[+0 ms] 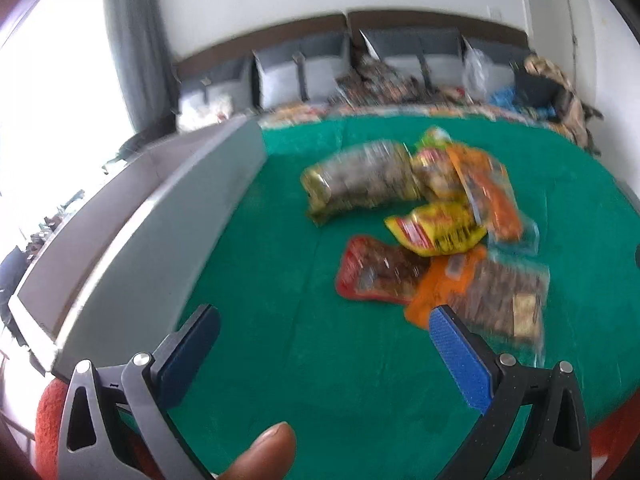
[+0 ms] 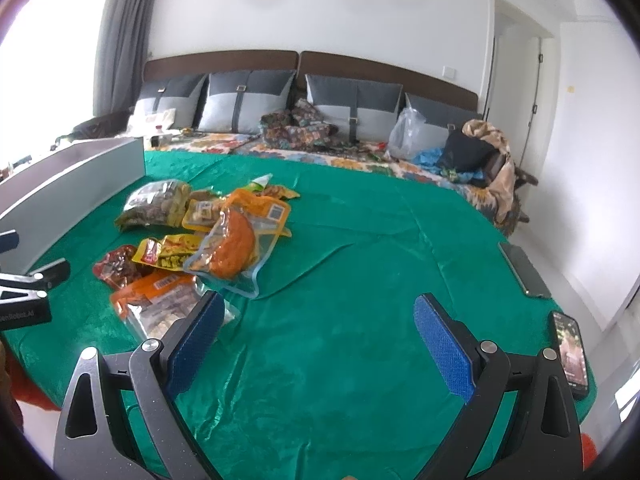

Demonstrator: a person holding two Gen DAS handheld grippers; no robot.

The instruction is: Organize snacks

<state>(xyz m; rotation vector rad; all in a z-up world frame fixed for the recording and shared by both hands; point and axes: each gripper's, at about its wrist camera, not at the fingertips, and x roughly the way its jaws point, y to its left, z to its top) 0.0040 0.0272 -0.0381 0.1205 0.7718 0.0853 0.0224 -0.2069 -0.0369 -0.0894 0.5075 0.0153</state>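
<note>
Several snack packets lie in a loose pile on a green cloth (image 1: 320, 360): a dark green-gold bag (image 1: 360, 180), a yellow packet (image 1: 438, 230), a red packet (image 1: 378, 272), an orange sausage pack (image 1: 488, 196) and an orange-clear pack (image 1: 488, 292). My left gripper (image 1: 322, 336) is open and empty, just short of the pile. In the right wrist view the pile (image 2: 208, 240) sits to the left. My right gripper (image 2: 318, 334) is open and empty over bare cloth. The left gripper's fingers (image 2: 52, 274) show at the left edge.
A grey box (image 1: 132, 236) stands along the left side of the cloth, also in the right wrist view (image 2: 68, 184). Two phones (image 2: 524, 270) (image 2: 572, 354) lie at the cloth's right edge. Pillows (image 2: 244, 100), clothes and bags fill the bed behind.
</note>
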